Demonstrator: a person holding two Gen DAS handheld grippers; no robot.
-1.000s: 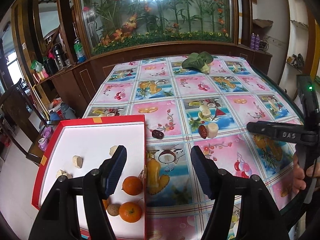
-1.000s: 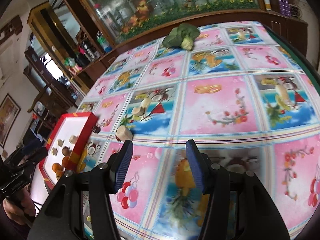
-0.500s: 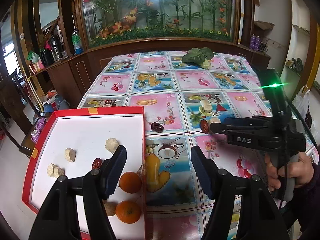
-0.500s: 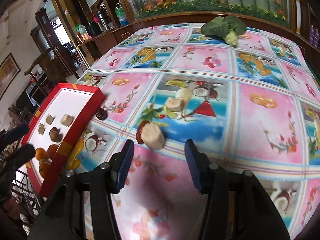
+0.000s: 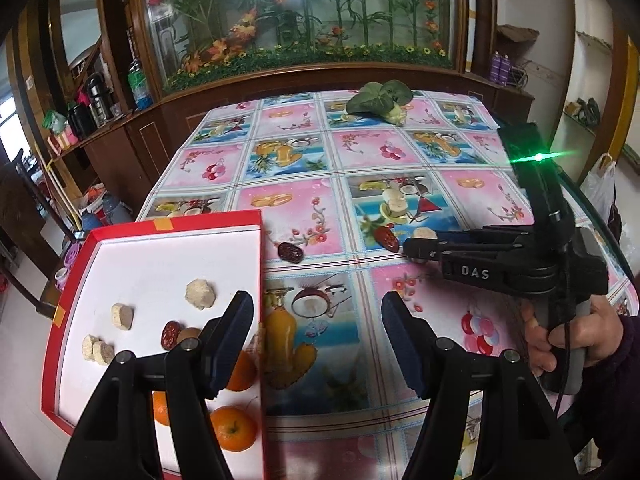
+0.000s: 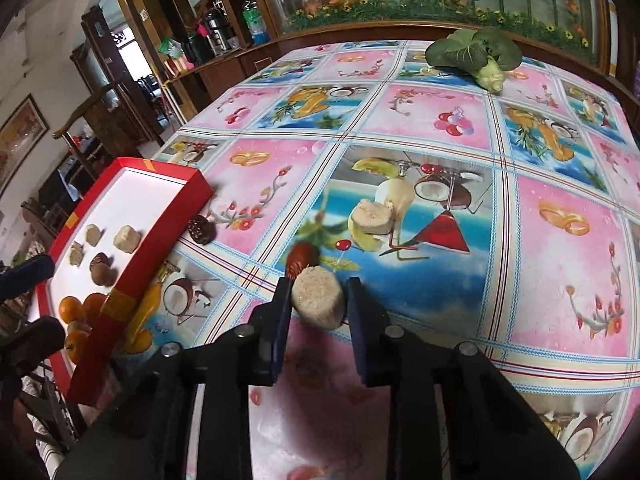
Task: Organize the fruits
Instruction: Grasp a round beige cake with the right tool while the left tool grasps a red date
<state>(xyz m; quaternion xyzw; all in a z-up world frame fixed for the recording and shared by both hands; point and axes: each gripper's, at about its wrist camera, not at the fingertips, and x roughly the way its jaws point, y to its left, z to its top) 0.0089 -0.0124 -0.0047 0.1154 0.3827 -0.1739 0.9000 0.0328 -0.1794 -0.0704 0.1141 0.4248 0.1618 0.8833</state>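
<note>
The right gripper [image 6: 318, 300] clamps a pale round cut chunk [image 6: 317, 301] on the fruit-print tablecloth [image 6: 440, 128]; the left gripper [image 5: 316, 334], jaws apart, hovers beside the red-rimmed white tray [image 5: 160, 256].

Home dining room, fruit-print tablecloth [image 5: 360, 168], wooden cabinets [image 5: 132, 148], flower-filled glass display [image 5: 304, 12], thermos flasks [image 5: 94, 96]

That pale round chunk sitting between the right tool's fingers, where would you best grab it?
Grip the beige cylinder chunk across its curved sides, coming in low from the near edge as the right hand-held gripper does. It stands on a flat end, so the round wall faces both fingers. The red date lies close behind, so don't push deeper.
</note>
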